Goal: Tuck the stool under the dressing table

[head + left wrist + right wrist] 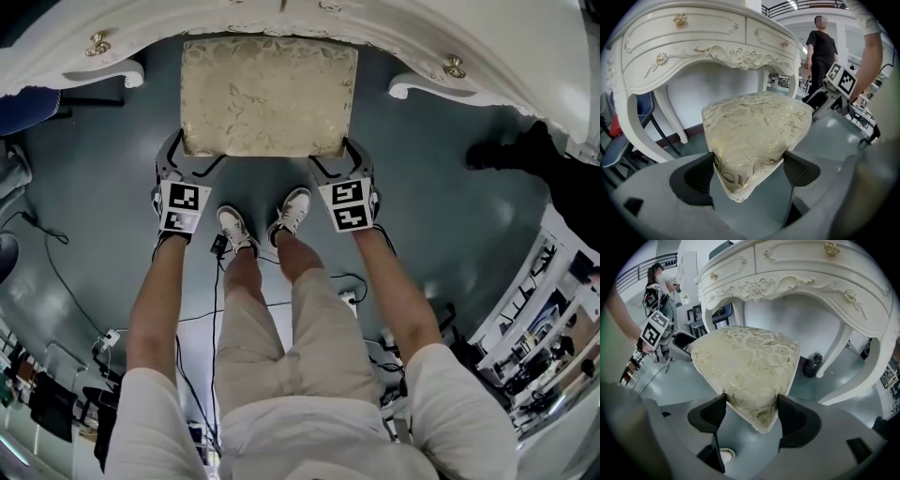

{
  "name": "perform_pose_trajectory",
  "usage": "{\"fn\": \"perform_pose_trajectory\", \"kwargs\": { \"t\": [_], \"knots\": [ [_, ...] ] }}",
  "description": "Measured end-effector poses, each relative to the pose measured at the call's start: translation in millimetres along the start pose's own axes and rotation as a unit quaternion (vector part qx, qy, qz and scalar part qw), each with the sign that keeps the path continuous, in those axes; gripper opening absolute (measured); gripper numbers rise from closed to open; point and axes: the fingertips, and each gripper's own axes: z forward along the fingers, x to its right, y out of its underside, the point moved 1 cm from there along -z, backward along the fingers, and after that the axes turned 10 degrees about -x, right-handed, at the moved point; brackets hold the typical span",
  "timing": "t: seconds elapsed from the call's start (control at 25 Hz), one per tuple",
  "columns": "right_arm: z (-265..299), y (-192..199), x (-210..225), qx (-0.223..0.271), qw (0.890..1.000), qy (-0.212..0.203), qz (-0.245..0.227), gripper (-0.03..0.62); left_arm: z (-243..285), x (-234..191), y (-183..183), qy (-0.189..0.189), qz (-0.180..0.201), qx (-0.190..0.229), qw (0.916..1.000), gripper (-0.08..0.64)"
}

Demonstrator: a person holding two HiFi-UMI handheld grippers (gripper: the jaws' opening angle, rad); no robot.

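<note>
- Head view: stool (269,94) stands on the floor in the gap between the dressing table (525,56) legs. Its far edge is just under the table's front edge, its near edge is out.
- Left gripper (195,159) is clamped on the near-left cushion corner, right gripper (337,161) on the near-right corner. That's soft padding only, so either grip could slip off under a push.
- Uneven push would likely skew the stool into a table leg (412,89).
- Cables (217,281) by the shoes (234,228): trip risk when stepping forward.
</note>
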Motion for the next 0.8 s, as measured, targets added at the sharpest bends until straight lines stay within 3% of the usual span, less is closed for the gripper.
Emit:
{"fn": "perform_pose_trajectory", "kwargs": {
  "t": [0.32, 0.8],
  "knots": [
    [1, -1, 2, 0.003, 1.000, 0.002, 0.001, 0.347, 4, -2, 2, -0.001, -0.002, -0.001, 1.0000, 0.466],
    [17, -38, 34, 0.013, 1.000, 0.013, 0.009, 0.347, 22, -30, -38, -0.007, -0.007, 0.002, 0.9999, 0.466]
  ]
}}
